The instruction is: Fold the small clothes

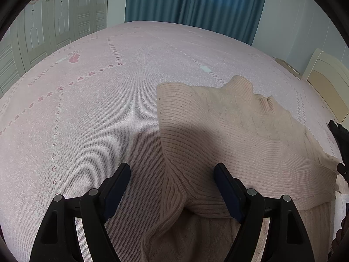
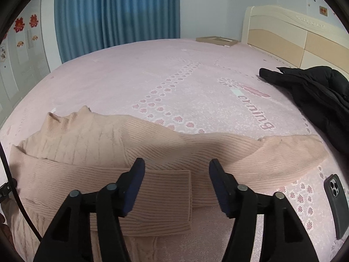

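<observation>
The pink sweater (image 2: pixel 135 152) lies flat on the bed (image 2: pixel 130 76) (its cover reads "orning," upside down); left claw (image 1: pixel 172 170) and right claw (image 2: pixel 176 166) hover spread, empty.

Both spread wide right now: the black left gripper with dark-blue finger pads (image 1: pixel 172 171) angles down and forward, clamping nothing; the matching black right gripper (image 2: pixel 176 167) does likewise.
</observation>
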### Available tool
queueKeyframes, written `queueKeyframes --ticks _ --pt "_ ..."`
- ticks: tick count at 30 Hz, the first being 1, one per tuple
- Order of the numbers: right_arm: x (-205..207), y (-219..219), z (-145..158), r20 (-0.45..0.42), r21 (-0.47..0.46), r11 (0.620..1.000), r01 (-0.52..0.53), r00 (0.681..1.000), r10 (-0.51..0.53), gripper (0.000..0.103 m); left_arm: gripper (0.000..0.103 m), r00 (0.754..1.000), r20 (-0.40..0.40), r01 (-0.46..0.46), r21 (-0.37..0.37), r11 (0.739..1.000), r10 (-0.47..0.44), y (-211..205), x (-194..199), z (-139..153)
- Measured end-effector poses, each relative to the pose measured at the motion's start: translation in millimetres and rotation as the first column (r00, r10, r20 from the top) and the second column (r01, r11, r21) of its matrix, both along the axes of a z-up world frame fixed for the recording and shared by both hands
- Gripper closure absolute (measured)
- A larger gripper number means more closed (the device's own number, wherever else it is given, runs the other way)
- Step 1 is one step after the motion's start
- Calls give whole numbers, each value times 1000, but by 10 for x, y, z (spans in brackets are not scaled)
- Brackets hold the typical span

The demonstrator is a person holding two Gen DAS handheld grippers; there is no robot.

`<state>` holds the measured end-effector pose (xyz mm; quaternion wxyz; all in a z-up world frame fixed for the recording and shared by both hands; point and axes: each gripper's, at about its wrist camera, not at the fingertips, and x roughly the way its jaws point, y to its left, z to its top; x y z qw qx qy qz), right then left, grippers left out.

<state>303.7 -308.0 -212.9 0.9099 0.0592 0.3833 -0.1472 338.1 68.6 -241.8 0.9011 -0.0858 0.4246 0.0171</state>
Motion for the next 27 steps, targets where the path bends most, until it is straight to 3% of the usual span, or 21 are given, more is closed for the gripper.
queueKeyframes --ticks 10,19,27 --pt "-22 -103 13 9 24 999 42 999 -42 38 26 1000 5 5 -15 1000 -5 13 -1 4" --pt "-23 -149 9 9 40 998 53 999 -54 37 27 1000 22 16 -178 984 -12 223 14 21" --pt "-28 -180 -18 5 72 996 61 998 -61 37 30 999 29 30 -232 972 -24 205 149 -25"
